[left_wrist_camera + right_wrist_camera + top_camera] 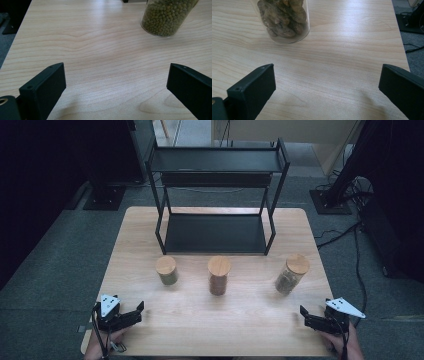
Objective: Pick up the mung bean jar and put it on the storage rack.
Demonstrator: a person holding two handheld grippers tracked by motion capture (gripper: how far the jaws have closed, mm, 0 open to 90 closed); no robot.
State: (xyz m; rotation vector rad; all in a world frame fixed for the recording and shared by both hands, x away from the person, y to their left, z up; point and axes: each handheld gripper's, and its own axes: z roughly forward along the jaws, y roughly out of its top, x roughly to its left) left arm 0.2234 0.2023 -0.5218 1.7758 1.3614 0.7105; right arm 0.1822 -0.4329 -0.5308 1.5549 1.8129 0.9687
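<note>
Both grippers rest at the near edge of the table, jaws spread wide with only bare wood between them: left gripper at the near left corner, right gripper at the near right. Neither touches anything

Largest item: black metal two-tier shelf rack at the far side of the table, both tiers bare. Stiff and not what the grippers are aimed at

Three clear cylindrical jars with flat wooden lids stand in a row between rack and grippers, well apart from each other:
- green bean jar, left, shortest; seen close ahead of the left gripper in its own view, packed with small round green beans
- red-brown jar, centre, filled with fine reddish grains; kind cannot be told
- dried-chunk jar, right, tallest; ahead of the right gripper in its view, holding lumpy brown dried pieces

Handling judgement: walls look like glass, so rigid, smooth, slippery and breakable if tipped. Full bean and grain jars are probably moderately heavy; the chunk jar is likely lighter. Best hold: across the wall at mid-height, jar upright, not by the lid, which may lift off

Writing: no label, brand or text readable on jars, rack or table
</note>
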